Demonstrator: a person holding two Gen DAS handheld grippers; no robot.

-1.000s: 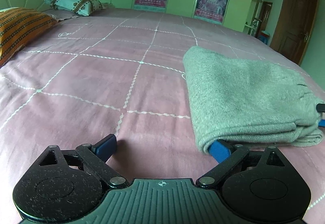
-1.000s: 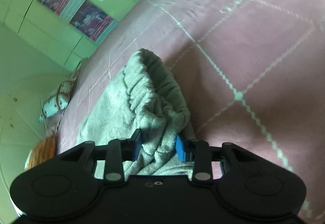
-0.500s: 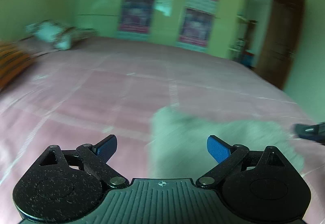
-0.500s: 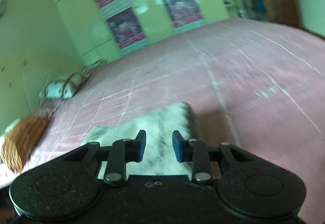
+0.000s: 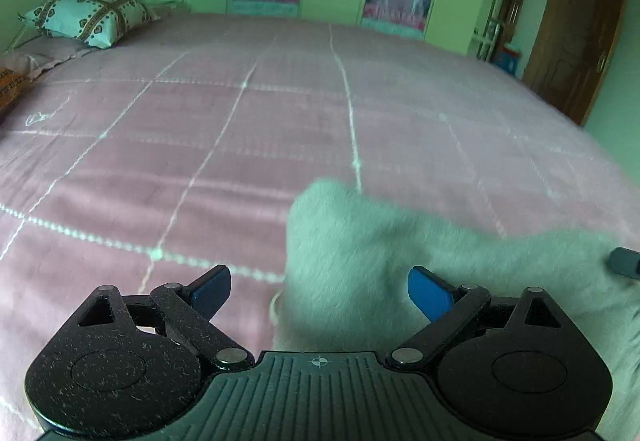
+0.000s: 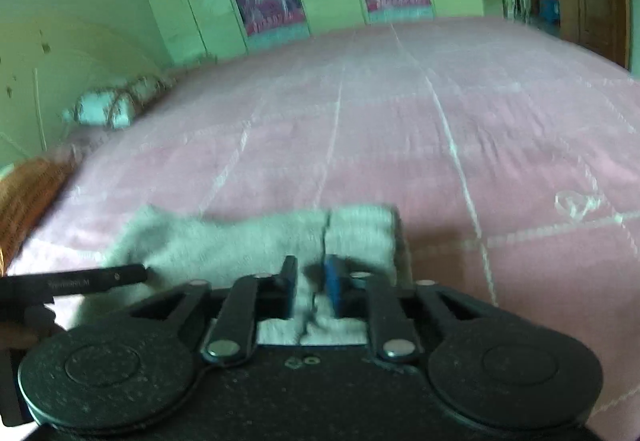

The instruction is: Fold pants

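Left fingers spread, empty; right gripper nearly together over grey pants, pinch unclear. Withdraw level, don't snag fold.

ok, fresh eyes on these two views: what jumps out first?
The big pink bedspread fills both views, with the grey folded pants lying near its front edge. The right tongs sit nearly closed over the pants' end, while the left tongs gape wide beside the cloth. A patterned pillow lies far left.
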